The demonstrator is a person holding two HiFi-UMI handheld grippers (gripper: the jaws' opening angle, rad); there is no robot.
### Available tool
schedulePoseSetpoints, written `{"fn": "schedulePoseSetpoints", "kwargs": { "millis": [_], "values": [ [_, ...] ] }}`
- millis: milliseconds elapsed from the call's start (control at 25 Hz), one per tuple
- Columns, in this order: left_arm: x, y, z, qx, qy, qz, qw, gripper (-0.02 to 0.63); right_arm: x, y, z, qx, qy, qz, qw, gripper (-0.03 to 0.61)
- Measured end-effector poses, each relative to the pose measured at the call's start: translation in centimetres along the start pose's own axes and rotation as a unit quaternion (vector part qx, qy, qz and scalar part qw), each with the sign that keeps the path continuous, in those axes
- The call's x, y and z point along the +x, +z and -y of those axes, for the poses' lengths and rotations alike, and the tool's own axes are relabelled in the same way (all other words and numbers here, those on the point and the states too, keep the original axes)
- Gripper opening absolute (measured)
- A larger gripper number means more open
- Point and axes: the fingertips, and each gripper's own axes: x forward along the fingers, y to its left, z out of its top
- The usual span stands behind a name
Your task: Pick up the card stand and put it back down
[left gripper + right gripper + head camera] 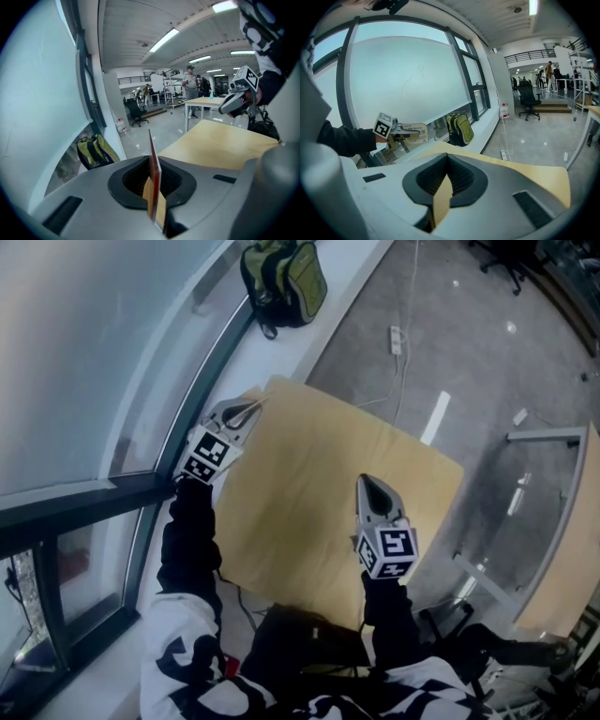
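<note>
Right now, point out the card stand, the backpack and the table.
card stand (415, 133), right gripper view, on the printed card face.
backpack (284, 279), head view, on the middle of its body.
table (309, 484), head view, on its bare top.

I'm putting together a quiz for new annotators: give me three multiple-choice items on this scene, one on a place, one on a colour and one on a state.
1. Where does the backpack lie?
A. on a chair
B. on the white ledge
C. hanging from a hook

2. What colour is the table top?
A. light wood
B. black
C. blue

3. What state is the left tool in?
A. wide open
B. shut on the card stand
C. shut on nothing

Answers:
1 B: the head view shows it resting on the ledge.
2 A: the top is pale tan.
3 B: its jaws clamp the thin card.
</note>
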Motion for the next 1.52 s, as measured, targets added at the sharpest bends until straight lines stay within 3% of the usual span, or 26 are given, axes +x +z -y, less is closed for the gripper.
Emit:
{"fn": "schedulePoseSetpoints", "kwargs": {
  "millis": [120,240,320,400,600,960,1040,1120,1280,1520],
  "values": [
    [1.8,1.1,-0.6,-0.008,-0.057,0.036,0.9977,0.023,0.6,-0.2,0.3,-0.005,-0.007,-0.006,1.0,0.017],
    [3.6,1.3,-0.7,-0.001,-0.117,0.043,0.9922,0.023,0.8,-0.4,0.4,-0.029,-0.028,-0.009,0.999,0.017],
    [4.8,1.3,-0.7,-0.017,-0.156,0.056,0.986,0.023,0.8,-0.9,0.7,-0.031,-0.03,-0.015,0.999,0.017],
    [6.1,1.7,-0.5,-0.048,-0.198,0.081,0.9756,0.023,1.2,-1.6,1.3,-0.027,-0.032,-0.024,0.999,0.017],
    [7.4,2.7,1.1,-0.116,-0.305,0.135,0.9355,0.023,1.6,-2.7,1.2,-0.027,-0.039,-0.035,0.998,0.017],
    [9.3,1.8,3.4,-0.138,-0.353,0.12,0.9177,0.026,1.7,-3.0,0.4,-0.038,-0.036,-0.037,0.998,0.017],
    [9.0,1.6,3.8,-0.131,-0.351,0.106,0.9209,0.028,1.1,-3.0,0.1,-0.036,-0.04,-0.037,0.998,0.017],
    [9.4,0.6,4.1,-0.11,-0.339,0.074,0.9315,0.053,0.8,-3.3,0.3,-0.034,-0.046,-0.042,0.997,0.017],
    [10.2,-1.3,3.9,-0.099,-0.306,0.027,0.9463,0.262,0.5,-3.4,0.8,-0.039,-0.05,-0.044,0.997,0.017],
    [9.5,-2.0,2.0,-0.097,-0.236,0.008,0.9669,0.298,-0.6,-3.1,0.2,-0.045,-0.041,-0.038,0.997,0.017]
  ]
}}
